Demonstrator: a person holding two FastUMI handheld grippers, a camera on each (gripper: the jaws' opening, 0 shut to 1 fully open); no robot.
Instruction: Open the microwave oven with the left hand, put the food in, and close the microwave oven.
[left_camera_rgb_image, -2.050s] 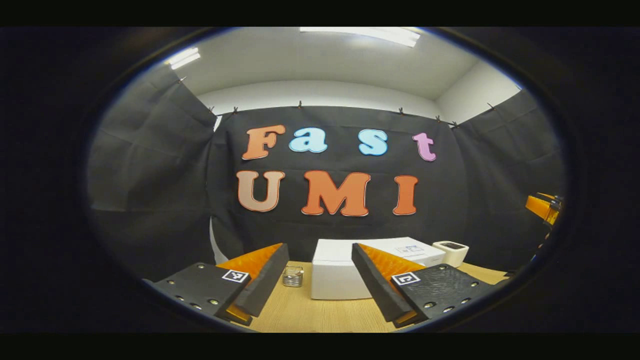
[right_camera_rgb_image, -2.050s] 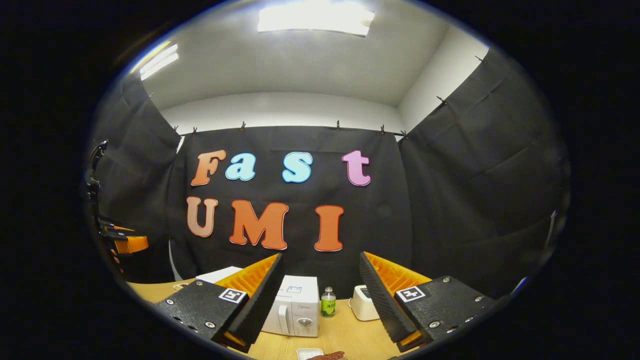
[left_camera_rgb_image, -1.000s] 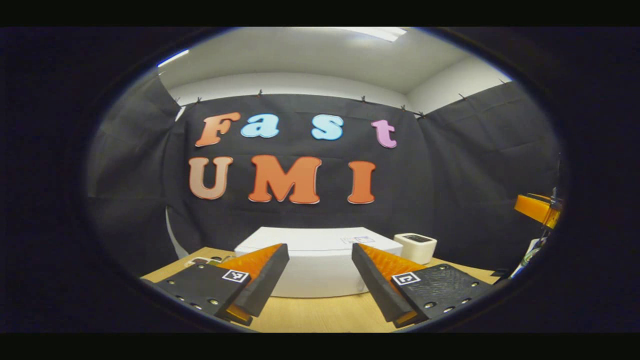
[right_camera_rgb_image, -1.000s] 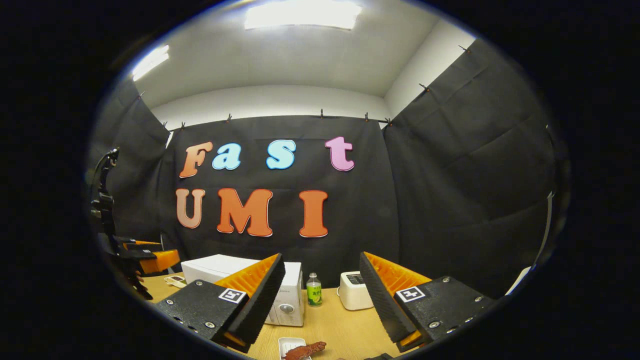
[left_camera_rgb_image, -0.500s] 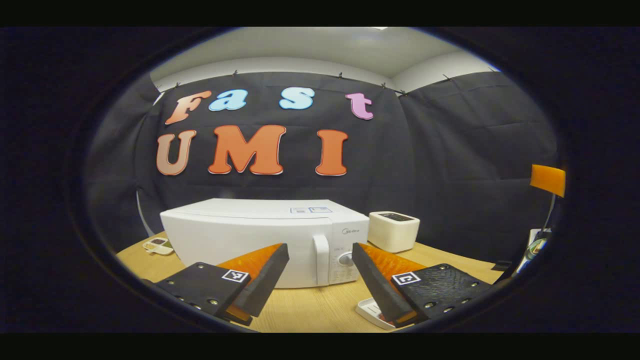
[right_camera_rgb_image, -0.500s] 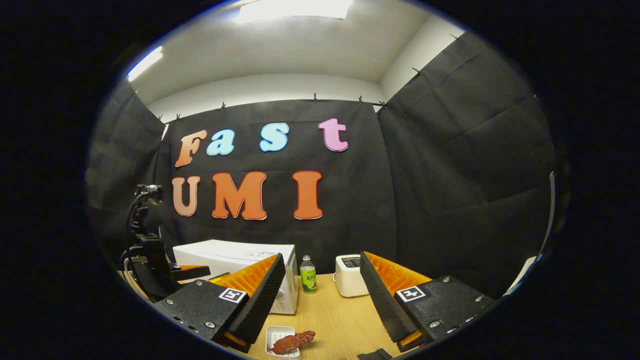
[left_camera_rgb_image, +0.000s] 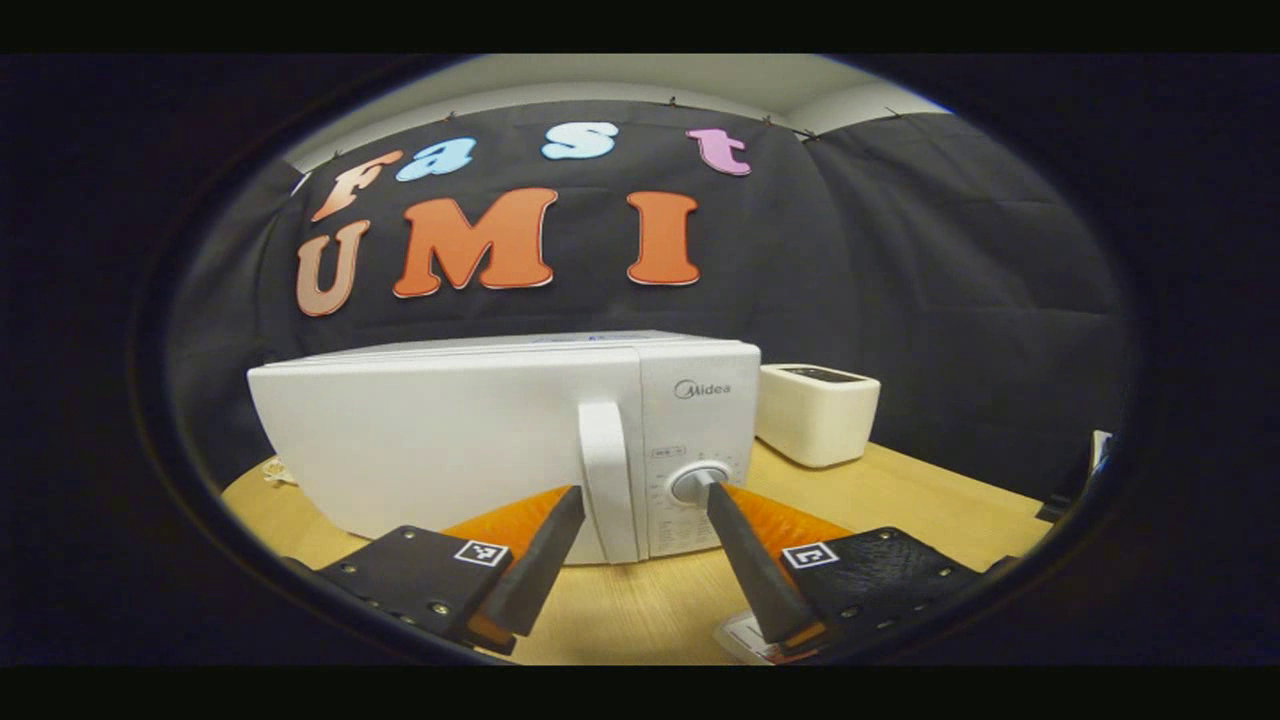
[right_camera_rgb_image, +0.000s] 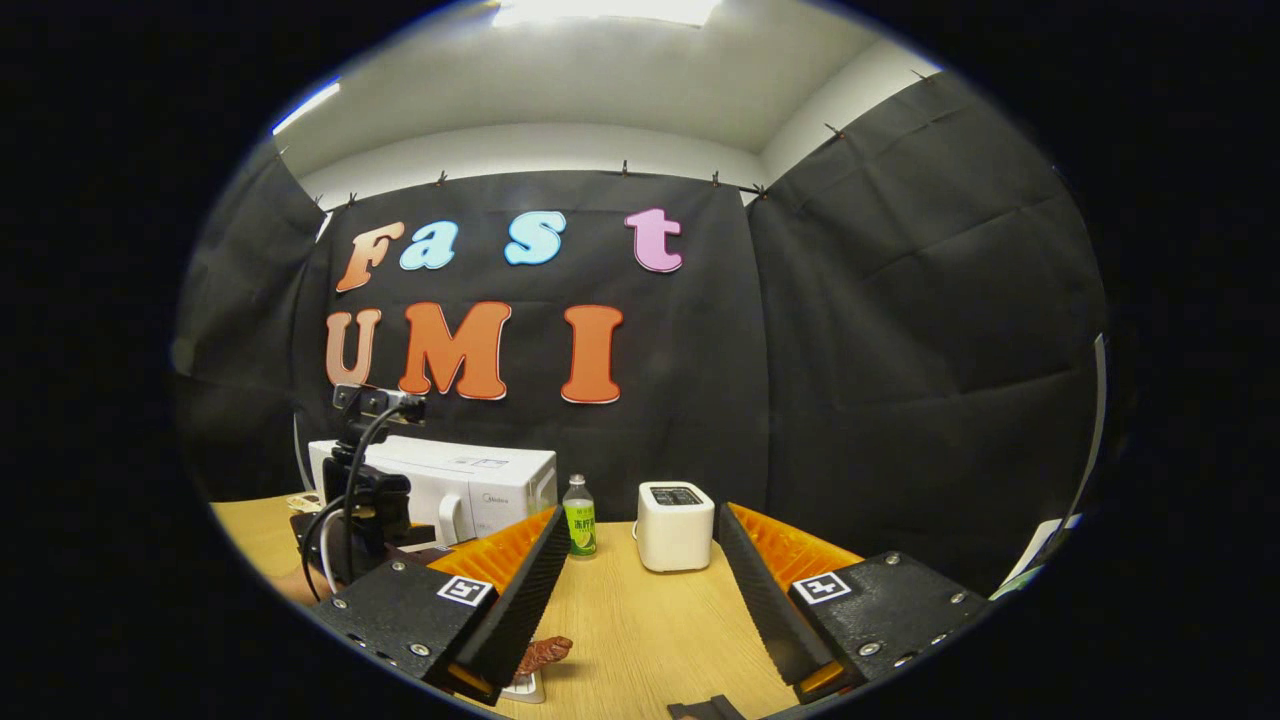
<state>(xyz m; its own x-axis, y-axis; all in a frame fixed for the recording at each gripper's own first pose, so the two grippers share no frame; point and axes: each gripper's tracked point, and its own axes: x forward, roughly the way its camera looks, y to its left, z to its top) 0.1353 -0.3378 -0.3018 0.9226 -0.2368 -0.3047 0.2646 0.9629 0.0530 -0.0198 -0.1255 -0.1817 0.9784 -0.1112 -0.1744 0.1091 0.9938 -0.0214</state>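
The microwave oven sat toward the back left of the surface, door shut, so nothing of the task was done: opening, loading and closing were all left. The left claw stood in front of it, fingers apart, lined up on either side of the upright door handle but not yet pressing on it; the next move looked to be closing on that handle and pulling.

From the right gripper view, that same claw sat close against the oven's front, at the left. Moving right, a green bottle stood just beside the oven's right side, then a small white appliance, both toward the back edge. The food, a reddish-brown piece on a small white dish, lay near the front edge, just by the right claw, whose fingers were also apart and held nothing.

Bare surface ran in front of the oven, so the door seemed to have room to swing.
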